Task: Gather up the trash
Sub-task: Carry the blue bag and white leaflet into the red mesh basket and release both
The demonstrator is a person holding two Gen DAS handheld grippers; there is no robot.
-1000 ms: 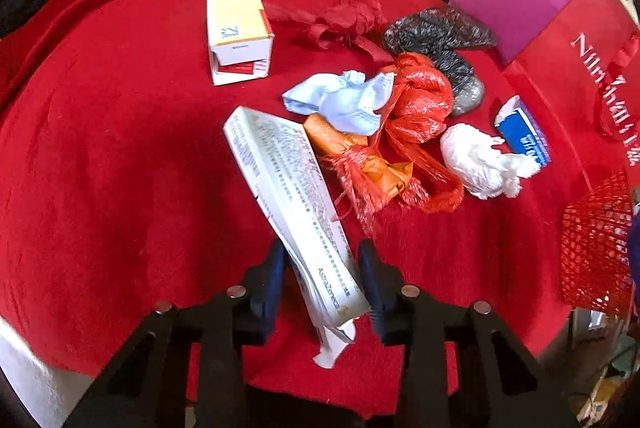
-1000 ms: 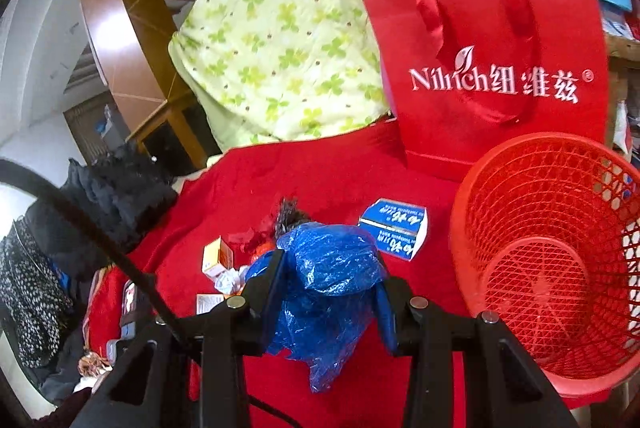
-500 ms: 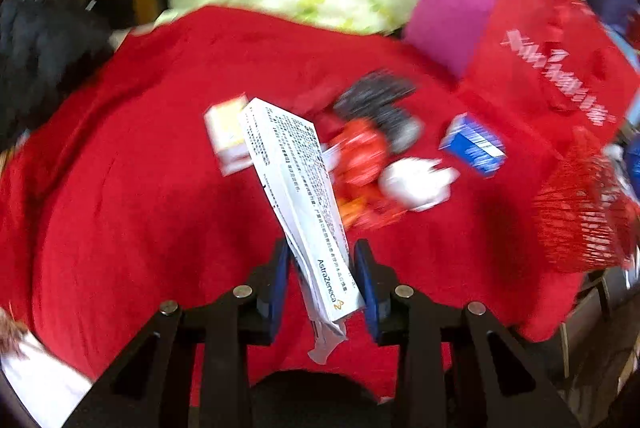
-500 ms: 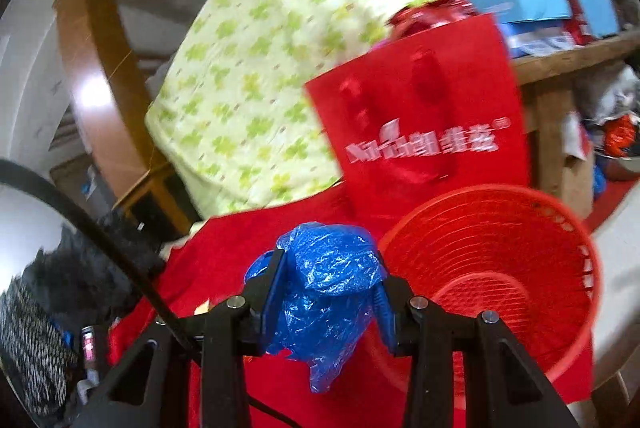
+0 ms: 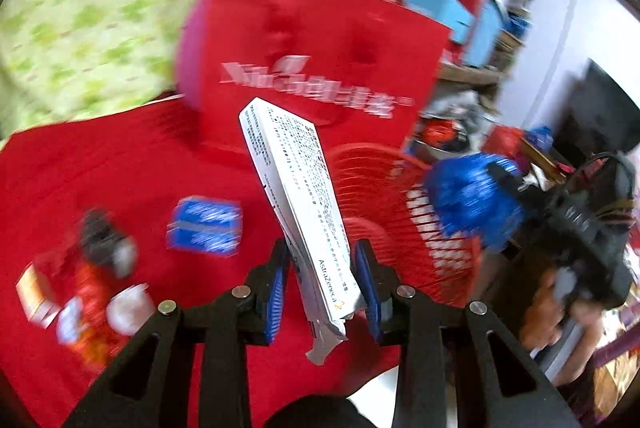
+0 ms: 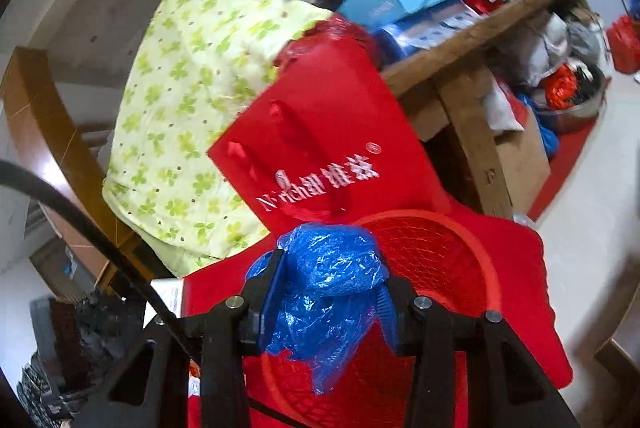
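My left gripper (image 5: 322, 280) is shut on a flattened white medicine carton (image 5: 296, 196), held upright above the red cloth, just left of the red mesh basket (image 5: 404, 228). My right gripper (image 6: 330, 292) is shut on a crumpled blue plastic bag (image 6: 328, 288), held over the basket (image 6: 444, 260). In the left wrist view the blue bag (image 5: 472, 196) and right gripper sit over the basket's right side. Other trash lies on the cloth at the left: a blue box (image 5: 204, 224), black wrapper (image 5: 104, 244), white tissue (image 5: 128, 308) and orange-red scraps (image 5: 88, 316).
A red gift bag (image 5: 312, 60) stands behind the basket against a green patterned quilt (image 5: 88, 20). A small box (image 5: 34, 292) lies at the far left. Cluttered wooden shelves (image 6: 472, 40) with blue boxes are at the right. The cloth's edge drops to the floor near the basket.
Both grippers have swung right toward the basket. The left one lifted the carton off the cloth. The right one now holds the blue bag above the basket's inside.
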